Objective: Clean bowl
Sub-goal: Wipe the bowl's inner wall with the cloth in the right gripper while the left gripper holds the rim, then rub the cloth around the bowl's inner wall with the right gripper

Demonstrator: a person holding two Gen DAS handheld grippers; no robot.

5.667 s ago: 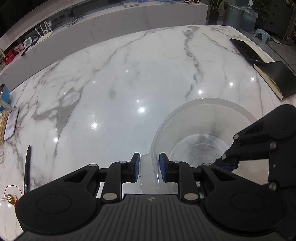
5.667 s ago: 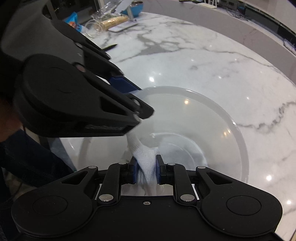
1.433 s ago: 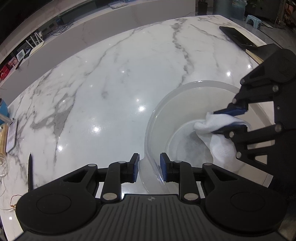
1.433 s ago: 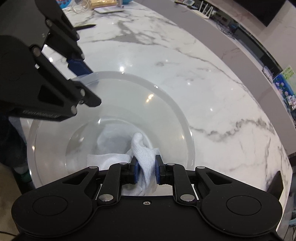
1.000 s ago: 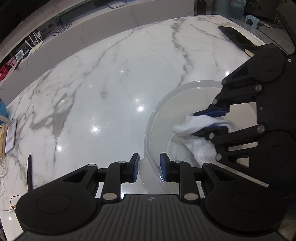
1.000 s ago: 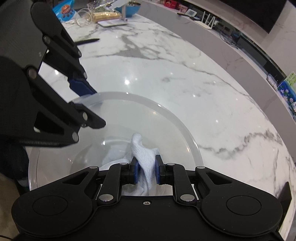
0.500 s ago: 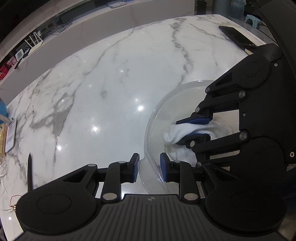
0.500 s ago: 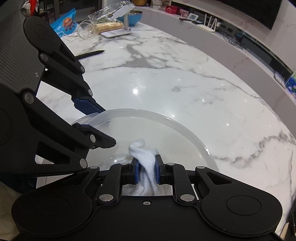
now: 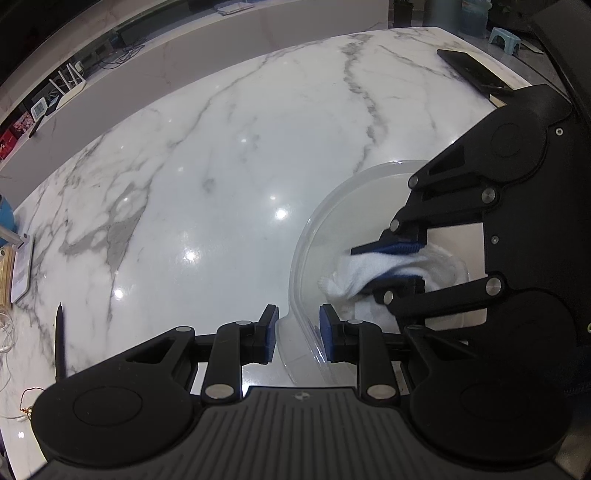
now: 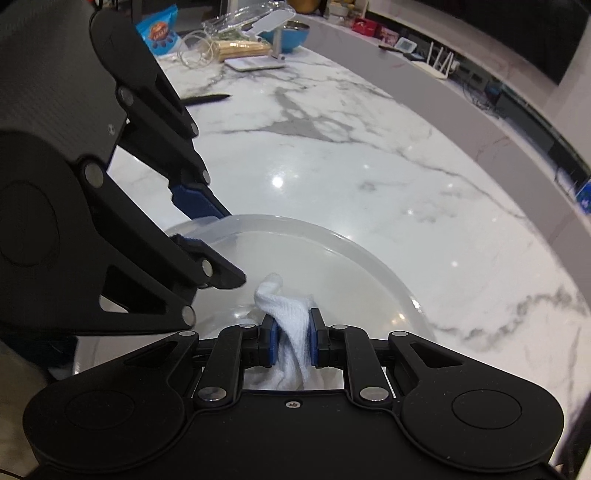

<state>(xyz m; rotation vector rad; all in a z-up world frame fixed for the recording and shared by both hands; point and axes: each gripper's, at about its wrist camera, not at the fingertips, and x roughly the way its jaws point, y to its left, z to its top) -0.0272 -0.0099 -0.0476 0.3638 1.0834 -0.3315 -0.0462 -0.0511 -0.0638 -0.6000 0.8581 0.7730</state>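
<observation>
A clear plastic bowl (image 9: 325, 221) (image 10: 369, 266) stands on the white marble counter. My left gripper (image 9: 297, 328) is shut on the bowl's near rim, one pad outside and one inside. In the right wrist view the left gripper (image 10: 201, 225) grips the rim at the left. My right gripper (image 10: 291, 339) is shut on a white cloth (image 10: 291, 314) and holds it inside the bowl against its left wall. In the left wrist view the right gripper (image 9: 384, 267) and the cloth (image 9: 354, 273) sit low in the bowl, close to my left fingers.
A black pen (image 9: 59, 332) and a thin cable lie at the counter's left. A dark phone (image 9: 472, 72) lies at the far right. A knife (image 10: 207, 99), a blue bowl (image 10: 291, 37), a snack bag (image 10: 159, 33) and a white stand stand at the far end.
My right gripper has swept the cloth across the inside of the bowl toward the rim that my left gripper holds. The left gripper and the bowl have stayed put.
</observation>
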